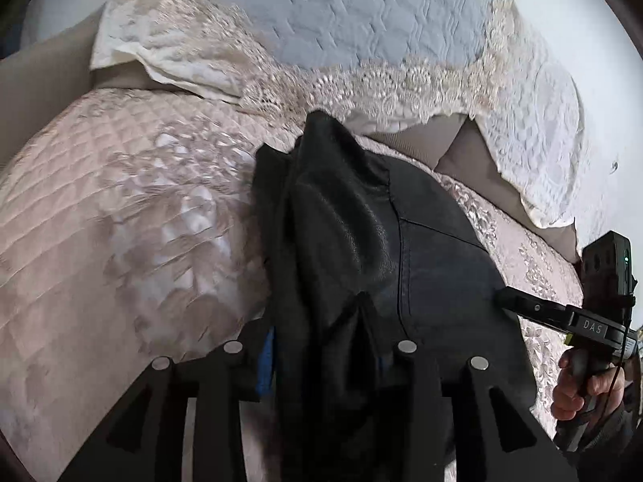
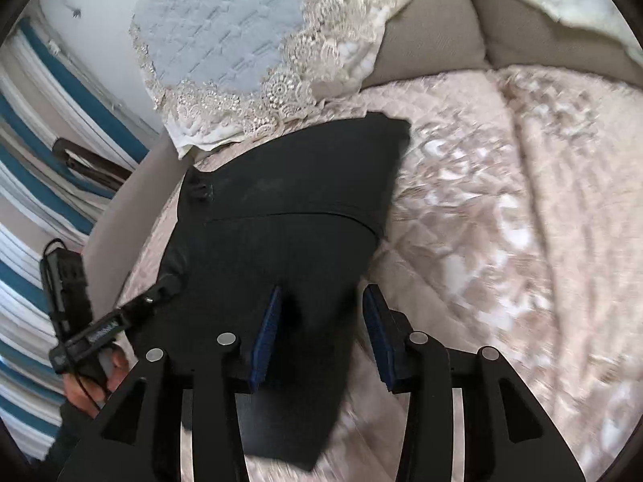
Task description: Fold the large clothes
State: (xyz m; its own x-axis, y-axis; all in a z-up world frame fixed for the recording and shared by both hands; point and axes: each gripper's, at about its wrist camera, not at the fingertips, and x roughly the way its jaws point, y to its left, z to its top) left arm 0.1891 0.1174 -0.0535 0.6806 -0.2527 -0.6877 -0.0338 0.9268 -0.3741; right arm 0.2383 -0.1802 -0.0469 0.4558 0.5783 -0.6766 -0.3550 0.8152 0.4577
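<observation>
A quilted pink satin bedspread (image 2: pixel 502 209) is backed by lace-edged pillows (image 1: pixel 361 40). The black leather garment (image 2: pixel 289 217) is spread near its pillow-side edge. The right gripper (image 2: pixel 321 333) is parted, unclenched; the left gripper (image 1: pixel 321 345) is draped with garment, grip indiscernible.

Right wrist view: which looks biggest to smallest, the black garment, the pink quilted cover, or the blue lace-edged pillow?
1. Pink quilted cover, filling most of the right side.
2. Black garment, though nearness to the camera enlarges it.
3. Blue lace-edged pillow, partly cut off at the top.
</observation>
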